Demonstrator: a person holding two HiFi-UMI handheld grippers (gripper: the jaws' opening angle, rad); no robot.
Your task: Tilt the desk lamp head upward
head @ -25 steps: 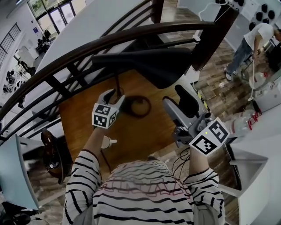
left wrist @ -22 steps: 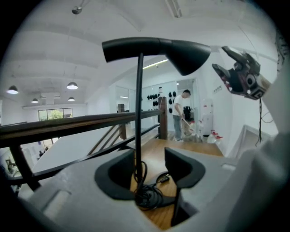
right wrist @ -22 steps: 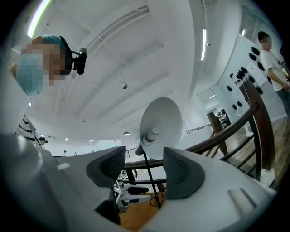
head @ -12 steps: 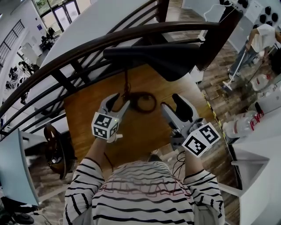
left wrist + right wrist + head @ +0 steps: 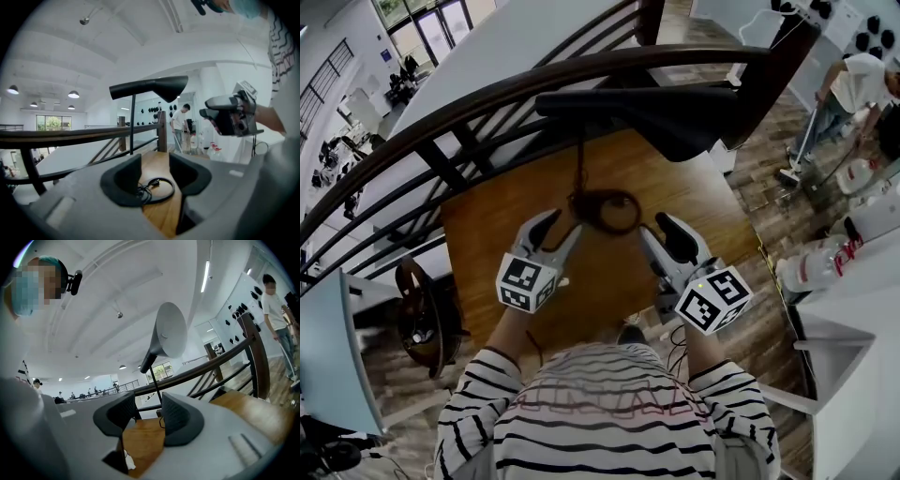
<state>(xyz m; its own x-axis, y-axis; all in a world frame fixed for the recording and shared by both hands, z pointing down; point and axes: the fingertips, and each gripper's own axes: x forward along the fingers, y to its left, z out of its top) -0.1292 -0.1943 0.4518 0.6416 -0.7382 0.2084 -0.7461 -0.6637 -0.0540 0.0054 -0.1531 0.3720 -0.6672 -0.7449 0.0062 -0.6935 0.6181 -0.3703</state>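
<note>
Holding left gripper (image 5: 561, 225) over tabletop (image 5: 487, 234), jaws spread, just narrowing slightly, pinching nothing | holding right gripper (image 5: 656, 225) alongside, jaws apart, just closing partway, empty | facing lamp head (image 5: 647, 117) up beyond both jaws, untouched | seeing coiled cord (image 5: 607, 211) lying just ahead, between both jaws

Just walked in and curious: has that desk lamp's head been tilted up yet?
Nothing looks done: the lamp head sits about level on its stem. In hand: nothing. The left gripper and right gripper hover open over the desk; their jaws have just been closing slightly, nothing between them. Left: reach the head and tilt it.
</note>
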